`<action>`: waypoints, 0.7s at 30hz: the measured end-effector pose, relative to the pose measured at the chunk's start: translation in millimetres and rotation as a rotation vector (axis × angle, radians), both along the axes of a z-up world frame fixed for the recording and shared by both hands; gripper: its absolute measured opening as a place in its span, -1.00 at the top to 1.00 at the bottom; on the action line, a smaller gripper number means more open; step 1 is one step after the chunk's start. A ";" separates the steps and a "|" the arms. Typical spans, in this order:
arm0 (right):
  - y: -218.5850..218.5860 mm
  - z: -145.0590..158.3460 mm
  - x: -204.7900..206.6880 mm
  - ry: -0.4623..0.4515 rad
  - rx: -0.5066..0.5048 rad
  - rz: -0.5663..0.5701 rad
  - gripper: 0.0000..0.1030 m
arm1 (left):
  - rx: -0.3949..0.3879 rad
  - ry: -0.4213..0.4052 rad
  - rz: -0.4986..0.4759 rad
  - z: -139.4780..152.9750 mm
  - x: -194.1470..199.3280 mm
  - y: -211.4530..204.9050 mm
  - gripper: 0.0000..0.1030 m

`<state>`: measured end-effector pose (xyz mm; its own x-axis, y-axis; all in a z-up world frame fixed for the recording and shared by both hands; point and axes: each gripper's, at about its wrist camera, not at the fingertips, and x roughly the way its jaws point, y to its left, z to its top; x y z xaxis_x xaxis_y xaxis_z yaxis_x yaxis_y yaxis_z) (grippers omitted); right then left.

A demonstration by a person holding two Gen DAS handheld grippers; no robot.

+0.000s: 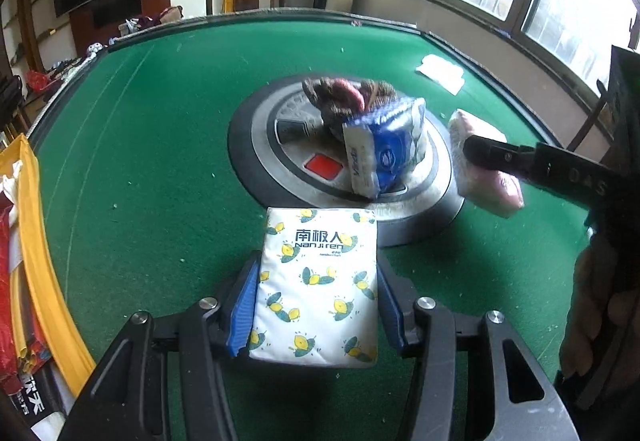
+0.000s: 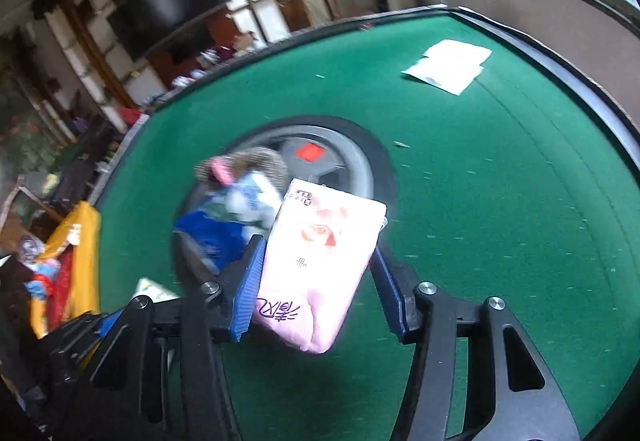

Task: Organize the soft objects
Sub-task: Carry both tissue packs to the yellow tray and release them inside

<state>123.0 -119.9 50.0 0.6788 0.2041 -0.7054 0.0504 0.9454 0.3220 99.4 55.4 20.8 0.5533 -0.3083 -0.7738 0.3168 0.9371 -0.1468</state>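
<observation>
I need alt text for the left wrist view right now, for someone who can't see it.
The left claw grips a white tissue pack printed with lemons, above a green felt table. Beyond it, a blue-and-white tissue pack and a brown knitted item sit on a round grey hub; at right, the right claw holds a pink pack.

The tabletop (image 1: 160,161) was covered in matt green felt flecked with lint. The lemon-print tissue pack (image 1: 318,289) and pink tissue pack (image 2: 320,265) wore smooth, faintly glossy plastic film. The central round hub (image 1: 260,145) looked like dull grey plastic or metal. The knitted item (image 1: 340,97) was coarse wool. The ribbed pads (image 1: 245,305) were blue and matt.
</observation>
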 end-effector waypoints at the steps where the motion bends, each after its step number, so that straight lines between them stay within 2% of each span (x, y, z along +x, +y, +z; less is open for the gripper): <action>1: 3.3 2.2 -2.6 -0.016 0.007 0.012 -0.02 | -0.006 -0.004 0.000 1.7 -0.3 0.8 -0.03; 8: 30.4 11.2 -10.6 -0.085 0.020 0.105 -0.02 | -0.025 -0.062 0.038 18.3 -4.7 13.5 -0.03; 21: 43.1 13.6 -13.6 -0.135 -0.003 0.144 -0.02 | -0.009 -0.193 0.158 43.3 -8.8 30.7 -0.03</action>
<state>109.4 -76.8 63.6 0.7309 0.3042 -0.6110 -0.1290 0.9406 0.3140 90.6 86.0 64.1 0.7325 -0.2124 -0.6468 0.1894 0.9762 -0.1060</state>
